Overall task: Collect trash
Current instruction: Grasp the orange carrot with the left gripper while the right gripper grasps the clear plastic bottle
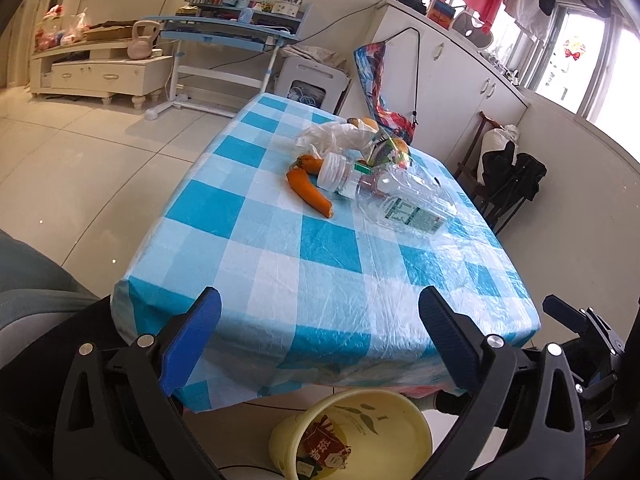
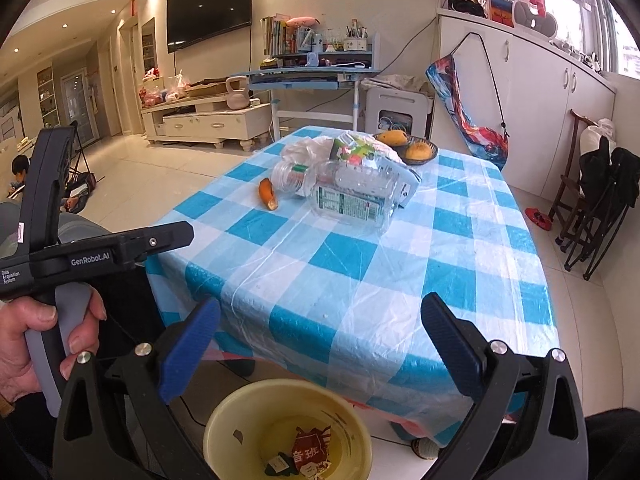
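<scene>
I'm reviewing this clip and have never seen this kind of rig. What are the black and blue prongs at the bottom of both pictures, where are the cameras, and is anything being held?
No robot here: a person holds a hand-squeezed gripper in each hand, each with a fisheye camera looking along its two blue fingers. One picture is from the left gripper, the other from the right gripper, which also shows the left hand on its handle. Both stand open and empty. On the checked tablecloth lie an orange peel, a crushed clear bottle, a small jar, a plastic bag and a colourful wrapper. A yellow bin on the floor holds some scraps.
</scene>
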`<action>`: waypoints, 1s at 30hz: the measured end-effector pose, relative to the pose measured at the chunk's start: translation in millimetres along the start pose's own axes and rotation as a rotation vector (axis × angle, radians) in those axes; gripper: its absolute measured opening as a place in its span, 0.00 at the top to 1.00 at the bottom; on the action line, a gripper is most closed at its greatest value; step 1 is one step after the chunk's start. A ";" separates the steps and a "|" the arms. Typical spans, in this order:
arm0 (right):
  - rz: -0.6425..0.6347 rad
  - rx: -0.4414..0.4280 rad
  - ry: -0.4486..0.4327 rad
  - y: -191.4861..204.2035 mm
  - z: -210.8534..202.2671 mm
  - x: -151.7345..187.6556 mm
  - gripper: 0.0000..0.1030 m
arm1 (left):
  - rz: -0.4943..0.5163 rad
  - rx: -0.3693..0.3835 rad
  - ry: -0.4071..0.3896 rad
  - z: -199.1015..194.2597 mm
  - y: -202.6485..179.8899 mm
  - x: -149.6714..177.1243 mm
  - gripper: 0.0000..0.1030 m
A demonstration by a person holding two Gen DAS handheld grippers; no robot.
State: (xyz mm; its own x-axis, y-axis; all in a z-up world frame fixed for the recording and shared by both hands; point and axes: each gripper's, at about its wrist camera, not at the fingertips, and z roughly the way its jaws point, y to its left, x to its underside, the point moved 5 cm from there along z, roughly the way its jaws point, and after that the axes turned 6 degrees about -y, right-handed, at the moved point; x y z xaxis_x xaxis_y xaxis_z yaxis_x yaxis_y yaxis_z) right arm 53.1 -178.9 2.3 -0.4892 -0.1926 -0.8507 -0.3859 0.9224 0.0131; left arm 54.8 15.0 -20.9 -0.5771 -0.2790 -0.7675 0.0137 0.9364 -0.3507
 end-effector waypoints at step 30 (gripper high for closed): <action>-0.398 -0.204 0.225 -5.8 168.0 -68.0 0.08 | 0.109 -0.118 0.123 146.4 -1.5 -64.0 0.49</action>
State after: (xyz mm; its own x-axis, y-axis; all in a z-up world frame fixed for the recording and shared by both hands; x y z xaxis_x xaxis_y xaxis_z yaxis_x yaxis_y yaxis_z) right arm 220.0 -114.9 -28.2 -0.4209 -0.6045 -0.6763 -0.7111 0.6828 -0.1677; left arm 211.3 0.3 -49.8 -0.6729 -0.1533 -0.7237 -0.0104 0.9801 -0.1980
